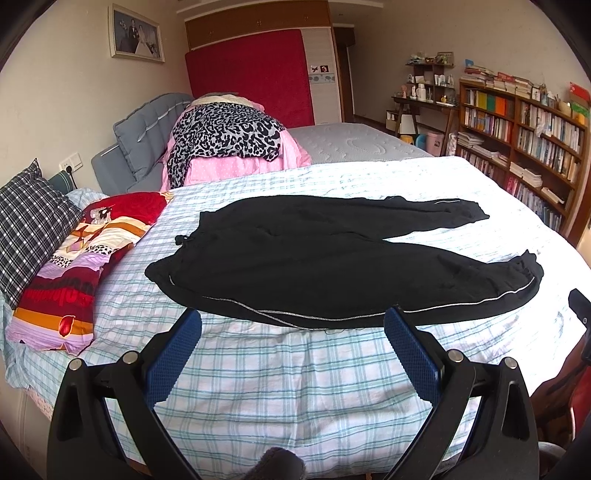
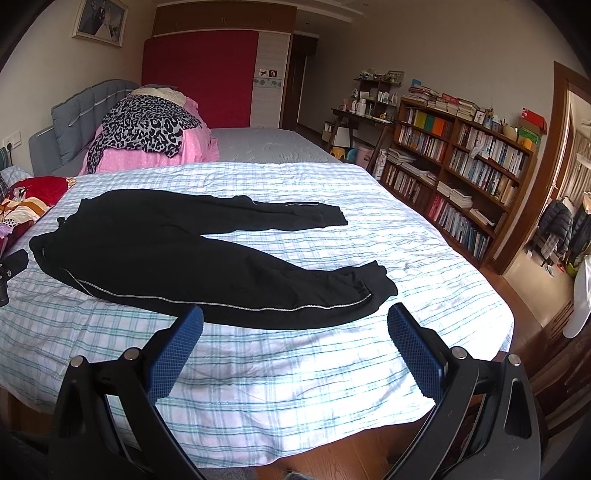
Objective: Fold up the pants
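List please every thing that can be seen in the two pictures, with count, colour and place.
pants: one, black with silver side stripe, flat on bed, legs spread
bed sheet: one, white and teal check, covers bed
patterned pillow: one, red and multicolour, bed's left
checked pillow: one, dark plaid, far left
pink bedding pile: one, leopard cloth on top, behind bed
red panel: one, back wall
bookshelf: one, brown, right wall
framed photo: one, left wall
left hand-held gripper: open, before the pants
right hand-held gripper: open, near cuff

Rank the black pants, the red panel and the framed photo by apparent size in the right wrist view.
1. Black pants, though nearness inflates them.
2. Red panel, far off.
3. Framed photo, clearly smallest.
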`<state>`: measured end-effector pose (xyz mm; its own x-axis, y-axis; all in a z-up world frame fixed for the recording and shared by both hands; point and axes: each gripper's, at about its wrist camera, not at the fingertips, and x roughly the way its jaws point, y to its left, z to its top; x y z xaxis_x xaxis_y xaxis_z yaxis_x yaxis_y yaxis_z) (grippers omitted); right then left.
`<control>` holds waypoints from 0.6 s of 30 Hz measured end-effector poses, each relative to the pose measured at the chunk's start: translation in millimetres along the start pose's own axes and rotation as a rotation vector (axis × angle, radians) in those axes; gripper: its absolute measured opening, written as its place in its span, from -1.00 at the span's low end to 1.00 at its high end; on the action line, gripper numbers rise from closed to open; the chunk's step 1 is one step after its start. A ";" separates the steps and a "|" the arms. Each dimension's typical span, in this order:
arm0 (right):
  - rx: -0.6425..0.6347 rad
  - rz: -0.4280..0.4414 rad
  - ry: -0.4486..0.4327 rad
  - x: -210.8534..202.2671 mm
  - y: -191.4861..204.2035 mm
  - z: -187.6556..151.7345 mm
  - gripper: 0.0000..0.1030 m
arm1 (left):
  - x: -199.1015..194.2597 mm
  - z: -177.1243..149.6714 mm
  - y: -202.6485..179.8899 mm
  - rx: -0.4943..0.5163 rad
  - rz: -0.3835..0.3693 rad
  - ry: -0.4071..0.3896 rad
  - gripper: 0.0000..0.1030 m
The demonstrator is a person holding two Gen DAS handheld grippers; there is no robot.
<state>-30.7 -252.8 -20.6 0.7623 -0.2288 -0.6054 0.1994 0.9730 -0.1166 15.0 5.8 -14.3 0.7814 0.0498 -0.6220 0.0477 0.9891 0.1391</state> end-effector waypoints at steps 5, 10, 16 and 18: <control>0.004 -0.005 0.056 21.3 -3.8 -5.7 0.96 | 21.9 -4.0 3.1 -0.005 0.012 0.050 0.91; 0.052 -0.027 0.137 57.0 -19.5 -15.9 0.96 | 52.9 -10.5 10.1 -0.026 -0.003 0.127 0.91; 0.128 -0.067 0.205 96.1 -49.1 -29.0 0.96 | 90.4 -20.8 33.9 -0.121 -0.068 0.175 0.91; 0.153 -0.071 0.225 108.4 -58.8 -33.1 0.96 | 104.8 -25.3 40.3 -0.127 -0.030 0.198 0.91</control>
<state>19.8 -333.8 -105.5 0.5903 -0.2668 -0.7618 0.3516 0.9346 -0.0549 83.1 54.4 -93.4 0.6431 0.0336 -0.7650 -0.0194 0.9994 0.0276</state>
